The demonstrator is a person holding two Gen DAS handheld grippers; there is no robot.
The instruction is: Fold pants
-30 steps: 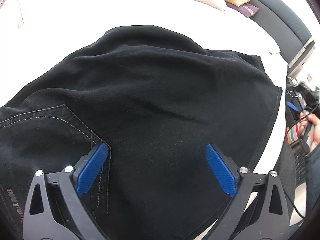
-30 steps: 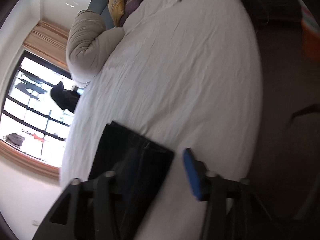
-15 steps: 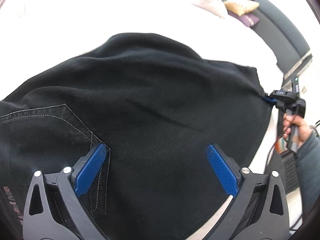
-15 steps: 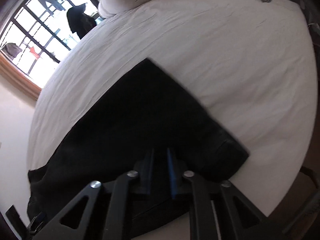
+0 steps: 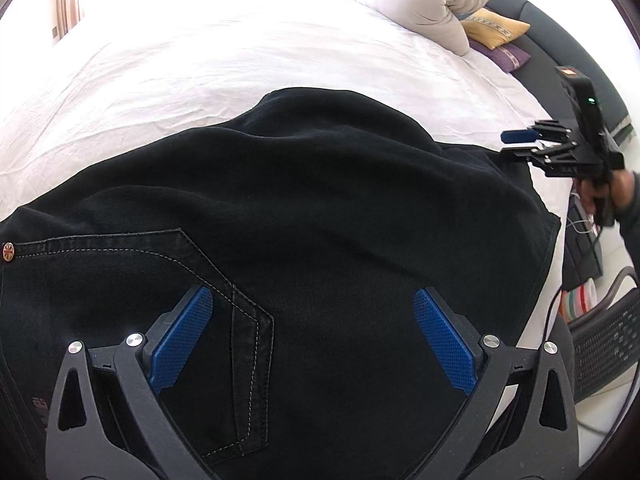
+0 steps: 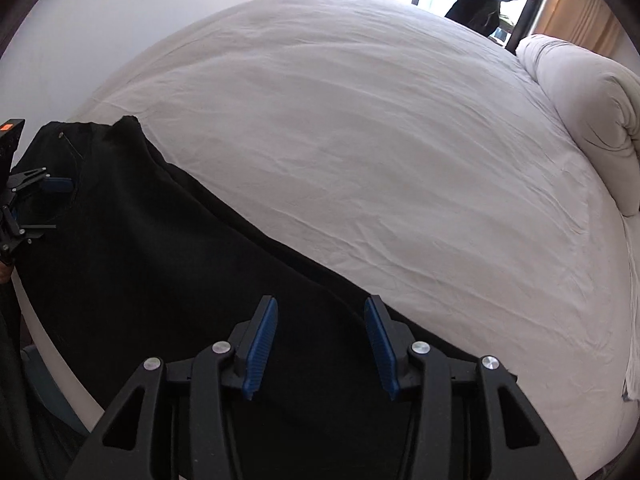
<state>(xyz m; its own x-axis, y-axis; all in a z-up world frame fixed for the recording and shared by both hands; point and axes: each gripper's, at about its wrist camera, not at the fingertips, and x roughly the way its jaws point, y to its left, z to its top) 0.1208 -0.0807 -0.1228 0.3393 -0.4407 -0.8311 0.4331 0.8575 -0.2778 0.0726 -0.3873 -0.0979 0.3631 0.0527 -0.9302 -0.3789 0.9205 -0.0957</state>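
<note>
The black pants lie spread flat on the bed. The left hand-held gripper hovers above the pants' back pocket, jaws wide apart and empty. The right hand-held gripper hovers above the pants' leg end, jaws apart and empty.

The pants are matt black denim-like cloth with pale stitching. The bed wears wrinkled white cotton-like sheeting. Each claw's pads look like ribbed blue plastic on matt black arms.

Left hand-held gripper jaws wide apart; right hand-held gripper partly spread, empty.
</note>
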